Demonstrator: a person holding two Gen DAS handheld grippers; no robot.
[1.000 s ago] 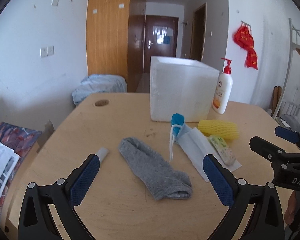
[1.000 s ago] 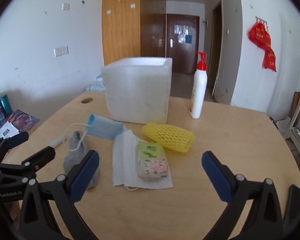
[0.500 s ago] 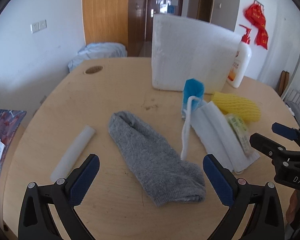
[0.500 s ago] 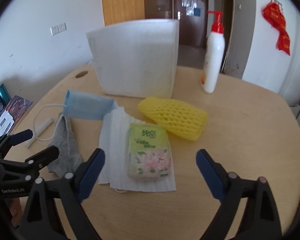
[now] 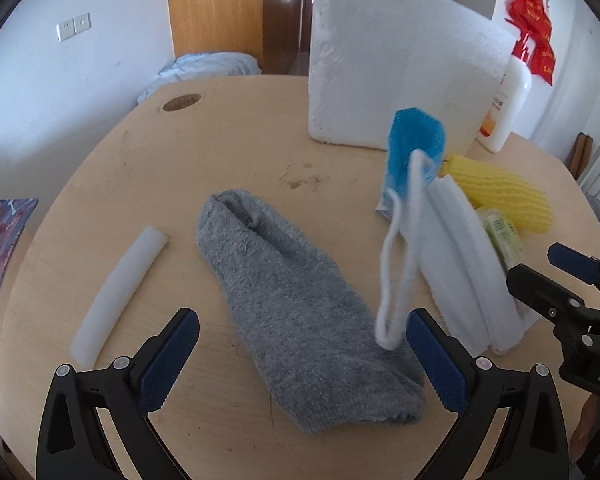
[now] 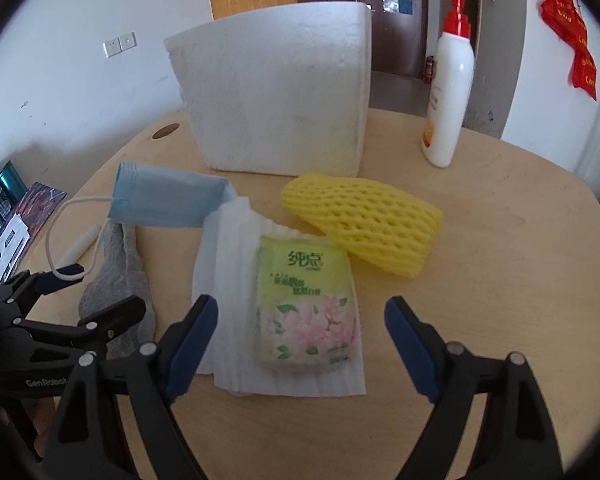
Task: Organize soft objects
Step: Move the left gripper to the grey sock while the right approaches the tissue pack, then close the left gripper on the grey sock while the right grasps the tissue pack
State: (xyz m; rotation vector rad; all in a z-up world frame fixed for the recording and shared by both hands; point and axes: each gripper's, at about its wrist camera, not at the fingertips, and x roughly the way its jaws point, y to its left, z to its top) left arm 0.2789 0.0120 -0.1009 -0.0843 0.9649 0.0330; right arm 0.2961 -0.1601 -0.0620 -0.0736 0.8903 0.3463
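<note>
A grey sock (image 5: 300, 304) lies on the wooden table, its toe end between the open fingers of my left gripper (image 5: 302, 360), which hangs just above it. A blue face mask (image 6: 168, 200) with a white ear loop lies beside it. My right gripper (image 6: 300, 344) is open, its fingers either side of a green tissue pack (image 6: 306, 304) that rests on a white folded cloth (image 6: 228, 264). A yellow foam net sleeve (image 6: 364, 224) lies behind the pack. The sock also shows in the right wrist view (image 6: 118, 280).
A tall white foam box (image 6: 276, 92) stands at the back of the table. A white pump bottle with a red top (image 6: 448, 92) stands to its right. A white foam tube (image 5: 120, 292) lies left of the sock. The table's left edge drops to floor clutter.
Both grippers have moved forward and down toward the table. The sock now lies between my left fingers, and the tissue pack between my right fingers. Both stay open.
</note>
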